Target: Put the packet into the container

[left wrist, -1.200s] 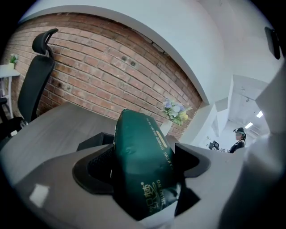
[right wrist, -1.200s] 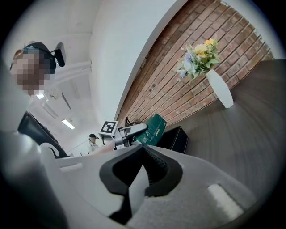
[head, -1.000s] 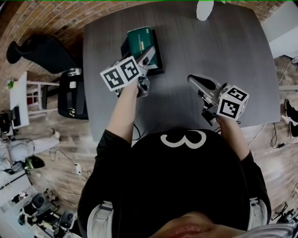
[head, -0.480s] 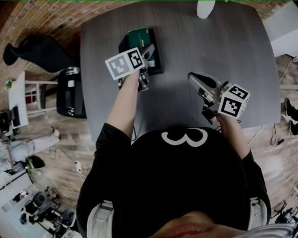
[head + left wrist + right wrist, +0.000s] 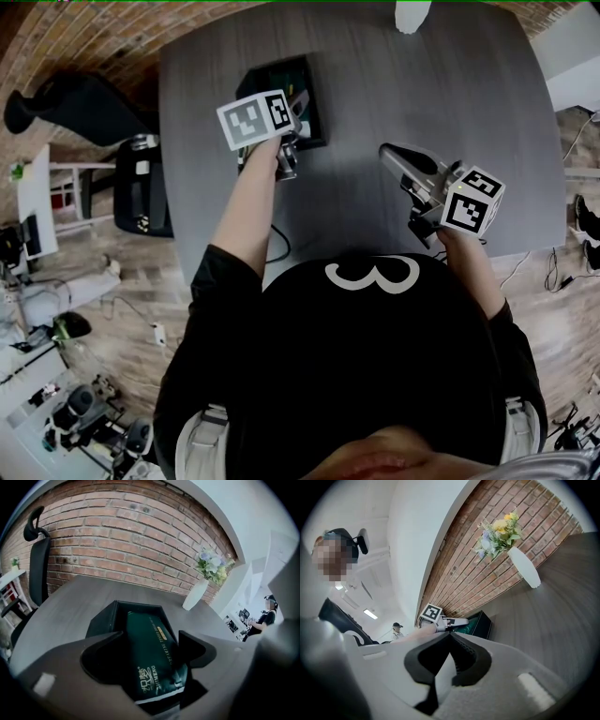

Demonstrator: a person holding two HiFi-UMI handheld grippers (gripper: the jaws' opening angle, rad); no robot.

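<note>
A dark green packet (image 5: 151,660) lies lengthways inside the black open-top container (image 5: 100,620), its near end sticking up between my left gripper's jaws. My left gripper (image 5: 151,639) points down into the container (image 5: 315,103) from the near side. Its jaws have just been closing, and they press the packet's near end. In the head view the left gripper (image 5: 298,105) hides most of the packet. My right gripper (image 5: 386,155) hovers over the table's right half, shut and empty; in its own view the right gripper (image 5: 450,637) has its jaws touching.
The grey table (image 5: 422,84) carries a white vase (image 5: 412,14) of flowers at its far edge. A black office chair (image 5: 141,187) stands left of the table, in front of a brick wall (image 5: 117,541). A person (image 5: 265,613) sits far off to the right.
My left gripper has moved away from me and downward, tipping steeper. The packet, earlier raised over the container, has sunk into it. The right gripper has stayed put.
</note>
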